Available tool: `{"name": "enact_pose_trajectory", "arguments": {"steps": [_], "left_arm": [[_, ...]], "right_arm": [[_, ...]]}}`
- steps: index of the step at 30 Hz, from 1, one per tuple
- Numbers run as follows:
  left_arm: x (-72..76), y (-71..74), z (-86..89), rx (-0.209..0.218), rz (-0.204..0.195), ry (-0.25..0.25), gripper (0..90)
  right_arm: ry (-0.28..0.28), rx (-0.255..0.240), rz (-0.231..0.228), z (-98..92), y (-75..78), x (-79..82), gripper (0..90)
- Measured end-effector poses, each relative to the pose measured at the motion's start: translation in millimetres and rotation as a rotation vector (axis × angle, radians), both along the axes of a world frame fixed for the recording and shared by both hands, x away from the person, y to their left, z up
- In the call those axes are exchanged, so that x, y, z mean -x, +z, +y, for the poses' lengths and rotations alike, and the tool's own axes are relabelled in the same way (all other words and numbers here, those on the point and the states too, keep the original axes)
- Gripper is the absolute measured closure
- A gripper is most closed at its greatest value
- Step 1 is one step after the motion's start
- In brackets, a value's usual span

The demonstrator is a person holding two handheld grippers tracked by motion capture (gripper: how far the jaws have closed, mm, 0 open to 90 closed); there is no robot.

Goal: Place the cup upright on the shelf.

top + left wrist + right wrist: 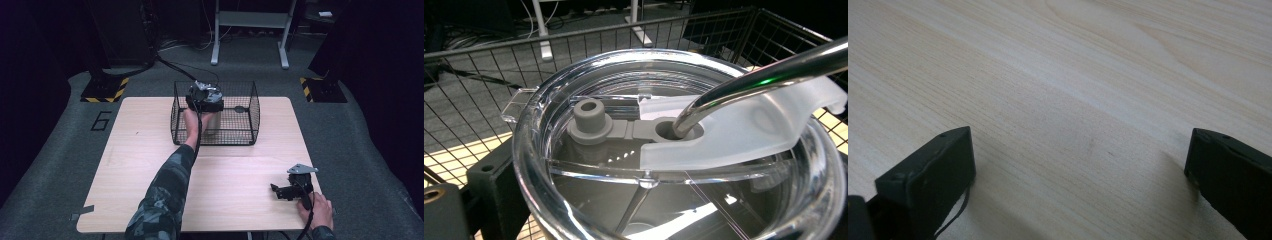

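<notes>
While my left hand works inside the basket, the scene stands so:

Left gripper point(205, 100): it sits over the tumbler point(212, 120) in the basket point(250, 107), at 12 o'clock on the table point(150, 150). One black jaw hugs the tumbler's wall at 8 o'clock in the left gripper view; the other I cannot see, so I cannot tell whether my fingers are clenched on it.

Right gripper point(276, 190): it rests on the table at 4 o'clock, jaws spread wide, grasping nothing.

Tumbler: it stands upright on the basket floor, left of centre, long axis vertical, mouth up.

Lid point(674, 150): clear plastic, seated on the rim, with a grey stopper point(589, 117) and a frosted flap point(749, 125).

Straw point(764, 75): shiny metal, through the lid hole, leaning toward 2 o'clock in the left gripper view.

Handling: I judge the steel wall stiff and smooth, so slippery, with some weight. The lid may pop off and the straw slides loose.

Hold: squeeze across the body below the lid, never the straw or flap.
</notes>
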State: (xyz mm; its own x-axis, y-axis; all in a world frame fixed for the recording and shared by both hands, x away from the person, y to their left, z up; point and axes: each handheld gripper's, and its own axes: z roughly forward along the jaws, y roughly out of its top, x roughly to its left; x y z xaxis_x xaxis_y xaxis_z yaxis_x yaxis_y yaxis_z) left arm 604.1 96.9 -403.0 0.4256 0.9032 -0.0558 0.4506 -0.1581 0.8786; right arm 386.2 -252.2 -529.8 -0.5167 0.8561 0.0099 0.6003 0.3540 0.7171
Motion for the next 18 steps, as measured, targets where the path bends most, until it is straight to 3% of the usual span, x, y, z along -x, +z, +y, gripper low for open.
{"name": "enact_pose_trajectory", "arguments": {"steps": [5,8,13,18], "left_arm": [[0.5,-8.5,-1.7,-0.033,0.013,-0.011,3.8],[1.6,-9.3,0.2,-0.031,0.005,-0.022,3.8],[10.2,-12.4,0.8,-0.072,-0.003,-0.064,3.8],[17.0,-14.4,5.3,-0.069,-0.005,-0.051,3.8]], "right_arm": [[-0.001,-0.001,0.001,0.2,0.0,0.1,0.0],[-0.001,-0.001,0.000,0.2,-0.1,0.1,0.0],[0.008,0.016,-0.001,-0.9,-0.2,-0.1,0.0],[0.003,0.009,0.001,-0.3,0.0,0.1,0.0]]}}
